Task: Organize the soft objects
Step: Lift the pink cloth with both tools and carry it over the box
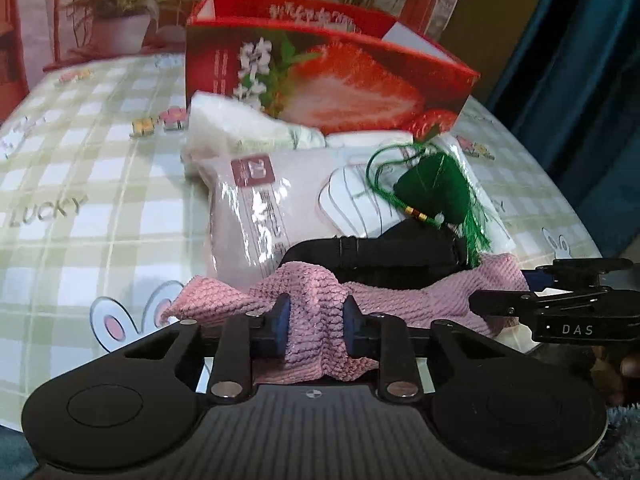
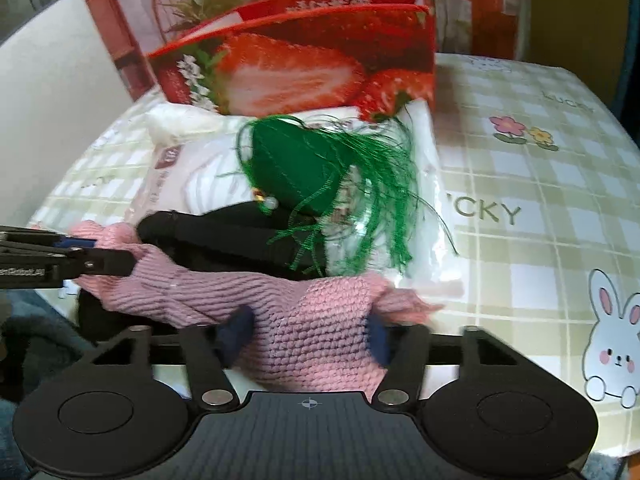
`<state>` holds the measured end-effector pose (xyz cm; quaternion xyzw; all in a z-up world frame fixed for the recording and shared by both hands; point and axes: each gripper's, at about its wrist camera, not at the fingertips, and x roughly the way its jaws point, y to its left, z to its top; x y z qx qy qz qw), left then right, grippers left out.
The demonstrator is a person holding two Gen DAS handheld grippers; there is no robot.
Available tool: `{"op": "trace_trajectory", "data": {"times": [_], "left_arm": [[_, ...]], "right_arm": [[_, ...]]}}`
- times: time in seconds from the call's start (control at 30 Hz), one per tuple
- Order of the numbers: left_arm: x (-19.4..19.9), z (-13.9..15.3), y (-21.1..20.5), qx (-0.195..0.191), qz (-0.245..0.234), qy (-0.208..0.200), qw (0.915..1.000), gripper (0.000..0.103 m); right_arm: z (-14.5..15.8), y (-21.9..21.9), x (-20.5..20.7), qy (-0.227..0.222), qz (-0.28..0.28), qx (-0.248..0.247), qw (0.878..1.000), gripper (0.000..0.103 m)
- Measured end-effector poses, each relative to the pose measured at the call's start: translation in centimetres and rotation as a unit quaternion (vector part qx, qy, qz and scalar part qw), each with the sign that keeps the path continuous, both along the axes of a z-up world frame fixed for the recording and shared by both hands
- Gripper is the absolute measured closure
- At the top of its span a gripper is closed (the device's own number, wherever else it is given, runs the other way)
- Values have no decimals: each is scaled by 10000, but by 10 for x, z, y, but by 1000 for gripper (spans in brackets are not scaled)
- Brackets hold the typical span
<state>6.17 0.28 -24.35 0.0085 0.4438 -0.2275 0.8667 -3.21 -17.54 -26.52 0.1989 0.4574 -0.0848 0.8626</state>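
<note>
Pink knitted cloth (image 1: 316, 312) at lower centre is pinched by both the left gripper (image 1: 315, 326) and right gripper (image 2: 308, 334) (each view shows the other at its edge), below the green tassel sachet (image 2: 296, 172).

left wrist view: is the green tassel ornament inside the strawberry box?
No, the green tassel ornament lies on the plastic-wrapped packages in front of the strawberry box, not in it.
</note>
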Motion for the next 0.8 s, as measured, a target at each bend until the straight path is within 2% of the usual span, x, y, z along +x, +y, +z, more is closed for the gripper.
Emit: {"op": "trace_trajectory", "data": {"times": [0.17, 0.23, 0.47, 0.7, 0.8], "left_arm": [[-14, 23, -4, 123, -17, -780, 9969, 78], [-15, 30, -3, 70, -32, -941, 9955, 78], [-15, 35, 4, -220, 103, -1013, 9946, 78], [-17, 37, 8, -393, 120, -1102, 9931, 78], [-14, 46, 7, -433, 52, -1305, 9905, 78]], "right_arm": [[24, 13, -3, -421, 267, -479, 9976, 74], [31, 14, -4, -576, 297, -562, 9963, 77], [44, 7, -8, -1075, 68, -563, 9926, 80], [45, 11, -5, -1183, 93, -736, 9902, 80], [51, 6, -4, -1329, 44, -707, 9886, 80]]}}
